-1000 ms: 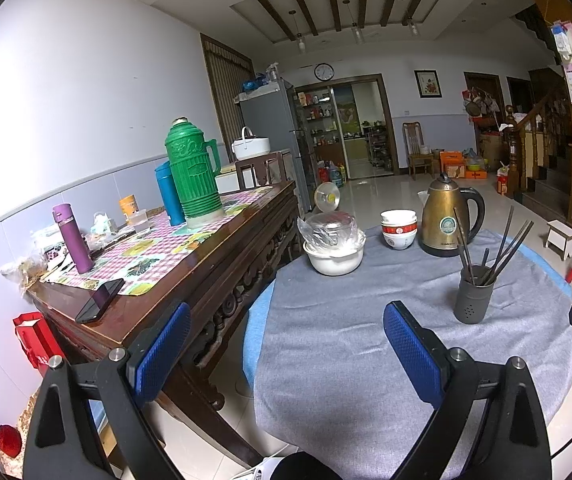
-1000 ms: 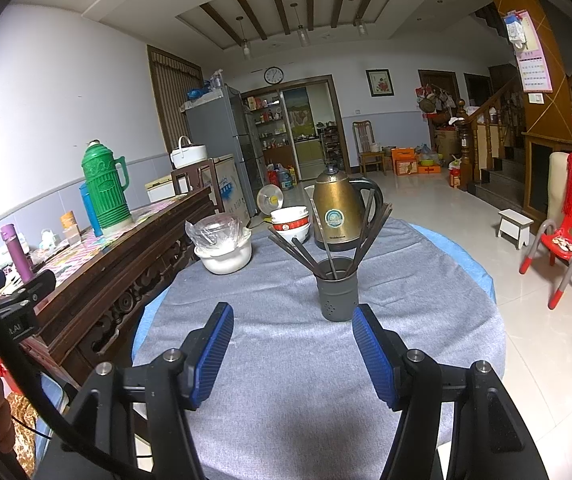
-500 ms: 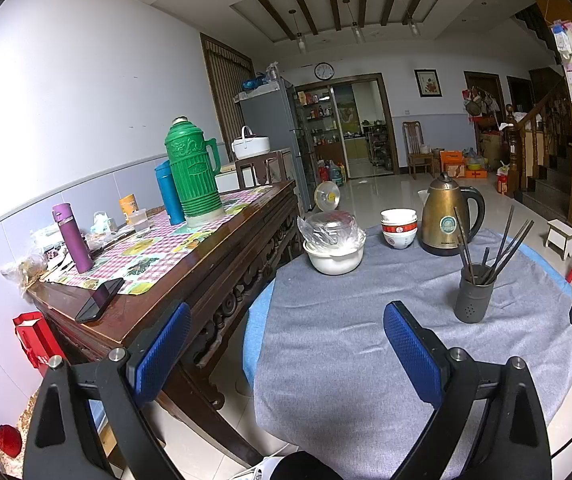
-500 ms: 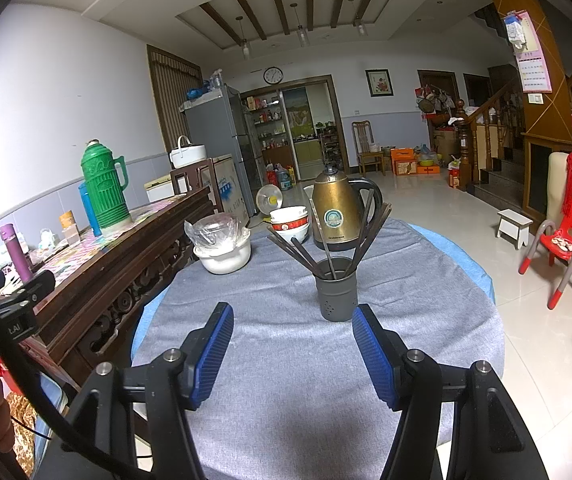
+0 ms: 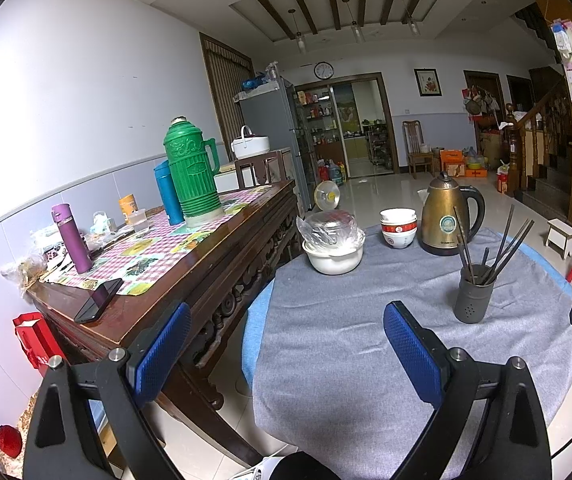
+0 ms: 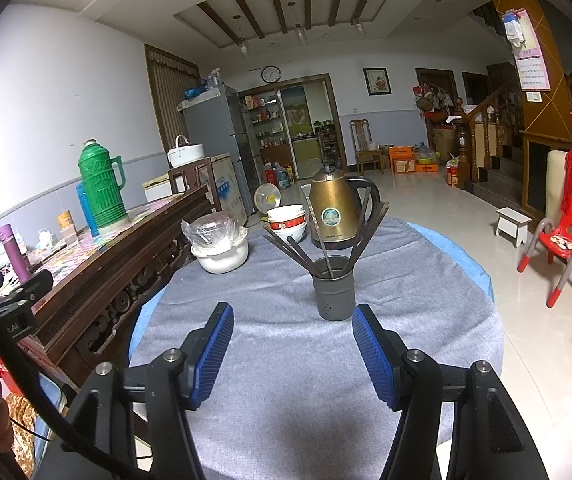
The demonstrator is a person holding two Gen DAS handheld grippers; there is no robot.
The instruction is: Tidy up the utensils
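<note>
A dark grey utensil holder (image 6: 334,294) stands on the round table's grey cloth (image 6: 286,380), with several dark chopsticks (image 6: 326,248) fanned out of it. It also shows in the left wrist view (image 5: 473,298), with the chopsticks (image 5: 502,246) leaning right. My right gripper (image 6: 292,344) is open and empty, just in front of the holder and apart from it. My left gripper (image 5: 286,354) is open and empty, over the table's left edge, well left of the holder.
Behind the holder stand a gold kettle (image 6: 336,210), stacked bowls (image 6: 287,222) and a white pot with a plastic-wrapped lid (image 6: 219,250). A wooden sideboard (image 5: 205,264) on the left carries a green thermos (image 5: 190,172), a purple bottle (image 5: 71,238) and a phone (image 5: 97,300).
</note>
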